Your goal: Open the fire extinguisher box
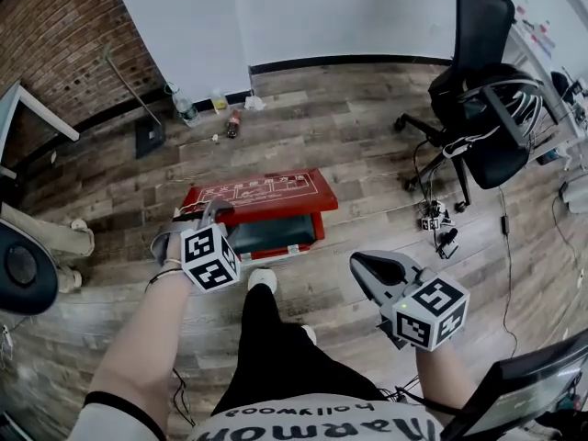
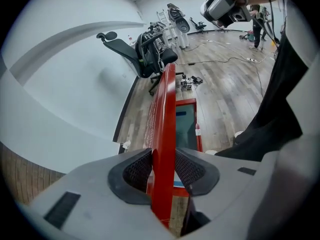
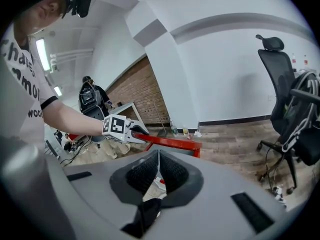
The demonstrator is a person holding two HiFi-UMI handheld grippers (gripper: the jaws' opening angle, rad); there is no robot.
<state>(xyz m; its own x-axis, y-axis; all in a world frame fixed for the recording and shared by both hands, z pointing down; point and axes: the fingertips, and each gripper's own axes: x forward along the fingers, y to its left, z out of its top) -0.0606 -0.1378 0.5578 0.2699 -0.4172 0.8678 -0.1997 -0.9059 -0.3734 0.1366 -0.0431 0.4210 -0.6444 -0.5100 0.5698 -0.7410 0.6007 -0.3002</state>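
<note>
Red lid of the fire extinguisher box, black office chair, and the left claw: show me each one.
red lid [image 1: 262, 189], head view, middle of its printed face.
black office chair [image 1: 481, 28], head view, on its backrest.
left claw [image 2: 163, 168], left gripper view, midway between its pads, shut on the lid's edge.

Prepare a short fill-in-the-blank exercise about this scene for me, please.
1. The left gripper is shut on the raised ____ of the red box.
2. The right gripper has its jaws together and holds ____.
3. In the head view, the black office ____ stands to the right of the box.
Missing words: lid; nothing; chair.
</note>
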